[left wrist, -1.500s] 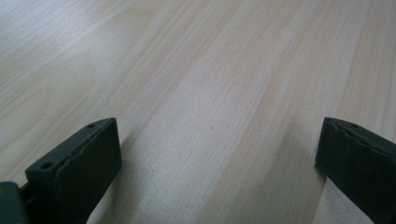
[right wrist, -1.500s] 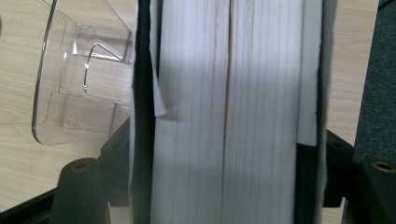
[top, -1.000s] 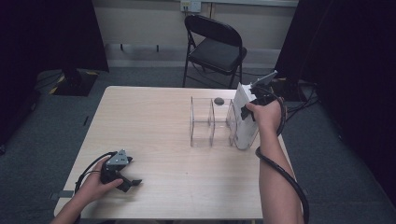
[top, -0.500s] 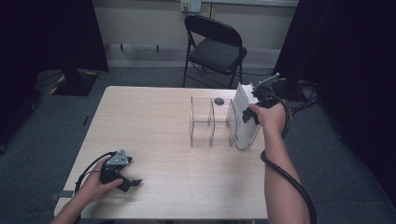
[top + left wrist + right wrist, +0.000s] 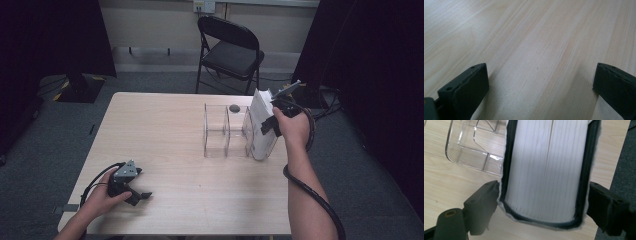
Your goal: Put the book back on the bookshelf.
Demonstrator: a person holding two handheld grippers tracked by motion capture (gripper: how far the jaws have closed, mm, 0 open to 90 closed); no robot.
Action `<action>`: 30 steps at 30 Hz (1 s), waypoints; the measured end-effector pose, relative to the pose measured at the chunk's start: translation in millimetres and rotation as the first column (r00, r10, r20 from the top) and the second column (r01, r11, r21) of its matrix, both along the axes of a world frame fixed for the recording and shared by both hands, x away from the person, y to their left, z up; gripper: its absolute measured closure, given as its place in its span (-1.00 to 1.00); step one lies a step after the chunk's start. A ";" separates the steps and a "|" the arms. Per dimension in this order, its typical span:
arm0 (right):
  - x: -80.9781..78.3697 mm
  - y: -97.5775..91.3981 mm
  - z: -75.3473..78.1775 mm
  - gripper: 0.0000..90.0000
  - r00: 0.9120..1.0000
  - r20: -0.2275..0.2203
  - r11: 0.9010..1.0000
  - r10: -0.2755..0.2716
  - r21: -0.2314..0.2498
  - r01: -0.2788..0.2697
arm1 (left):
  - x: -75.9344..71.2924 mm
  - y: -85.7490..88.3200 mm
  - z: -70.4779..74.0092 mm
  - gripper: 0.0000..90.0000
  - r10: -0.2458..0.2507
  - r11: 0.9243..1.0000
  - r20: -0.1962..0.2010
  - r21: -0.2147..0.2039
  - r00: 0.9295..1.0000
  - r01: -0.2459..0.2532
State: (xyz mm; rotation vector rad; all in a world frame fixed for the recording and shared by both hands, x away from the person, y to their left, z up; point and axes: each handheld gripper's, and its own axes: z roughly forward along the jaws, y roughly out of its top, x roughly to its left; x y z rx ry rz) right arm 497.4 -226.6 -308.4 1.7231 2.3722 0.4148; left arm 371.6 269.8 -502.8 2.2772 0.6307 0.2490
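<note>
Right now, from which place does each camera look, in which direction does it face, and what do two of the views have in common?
High view: above the person's side, facing forward and down on the table; both forearms, left gripper, right gripper.
Left gripper view: on the left gripper, facing down at bare tabletop; its two black jaws stand wide apart.
Right gripper view: on the right gripper, facing the white filter between its jaws.
Shared: high and right gripper views both show the filter and clear divided rack.

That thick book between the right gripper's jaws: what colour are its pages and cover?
The book has white pages and a dark, nearly black cover edge, seen best in the right gripper view.
</note>
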 end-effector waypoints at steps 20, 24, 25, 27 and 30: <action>-17.0 -0.5 1.7 -0.64 0.999 -0.005 0.999 0.046 -0.005 -0.046 | 0.0 0.0 0.0 -1.00 0.000 1.000 0.000 0.000 1.000 0.000; -22.1 2.3 1.1 -0.64 0.998 -0.017 0.998 0.057 -0.011 -0.058 | 0.0 0.0 0.0 -1.00 0.000 1.000 0.000 0.000 1.000 0.000; -23.1 2.5 0.8 -0.64 0.998 -0.017 0.998 0.066 -0.013 -0.067 | 0.0 0.0 0.0 -1.00 0.000 1.000 0.000 0.000 1.000 0.000; -25.5 3.2 0.2 -0.64 0.997 -0.015 0.997 0.081 -0.017 -0.081 | 0.0 0.0 0.0 -1.00 0.000 1.000 0.000 0.000 1.000 0.000; -28.2 2.7 -1.3 -0.64 0.996 -0.018 0.996 0.089 -0.013 -0.089 | 0.0 0.0 0.0 -1.00 0.000 1.000 0.000 0.000 1.000 0.000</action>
